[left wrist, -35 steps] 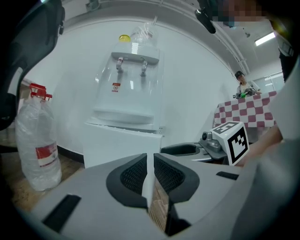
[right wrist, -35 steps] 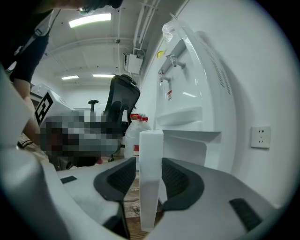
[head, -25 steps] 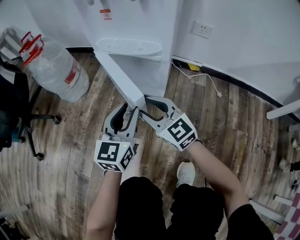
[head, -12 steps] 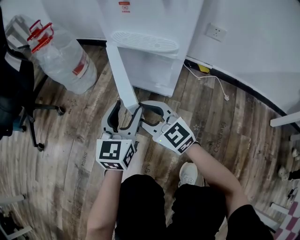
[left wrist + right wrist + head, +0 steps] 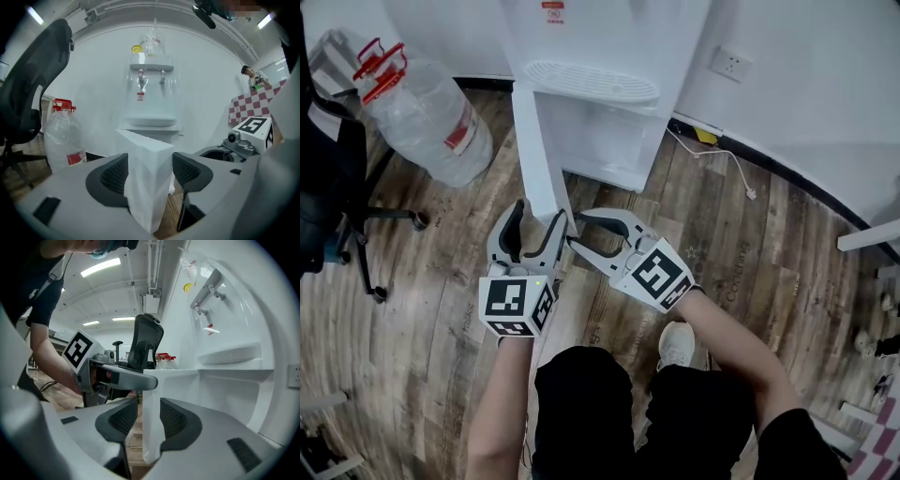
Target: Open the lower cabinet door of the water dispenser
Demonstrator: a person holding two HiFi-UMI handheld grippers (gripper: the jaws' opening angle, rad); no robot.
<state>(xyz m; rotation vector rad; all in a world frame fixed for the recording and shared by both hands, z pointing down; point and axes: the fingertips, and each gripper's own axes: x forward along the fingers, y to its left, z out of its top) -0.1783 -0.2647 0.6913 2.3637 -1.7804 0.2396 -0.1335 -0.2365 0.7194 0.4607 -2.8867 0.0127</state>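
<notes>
**Both grippers at the free edge of the swung-out door**

Our two forearms reach forward side by side toward the water dispenser (image 5: 609,47), and each gripper points almost level, tipped only slightly down. The left gripper (image 5: 542,210) faces the dispenser squarely. Its jaws have just been opening and now stand wide, with the free edge of the lower cabinet door (image 5: 534,141) between them and a clear gap at one pad. The right gripper (image 5: 575,228) comes in at a slant, its tips just beside the left gripper's. Its jaws have just been closing and stand half narrowed about the same edge. A sliver of floor (image 5: 441,253) shows between one pad and the door, so we see no clamp. The door stands swung well out from the dispenser's front, hinged at the dispenser's left side, with its free edge toward us. Beyond it the cabinet (image 5: 605,141) lies open beneath the drip tray (image 5: 592,82).
</notes>
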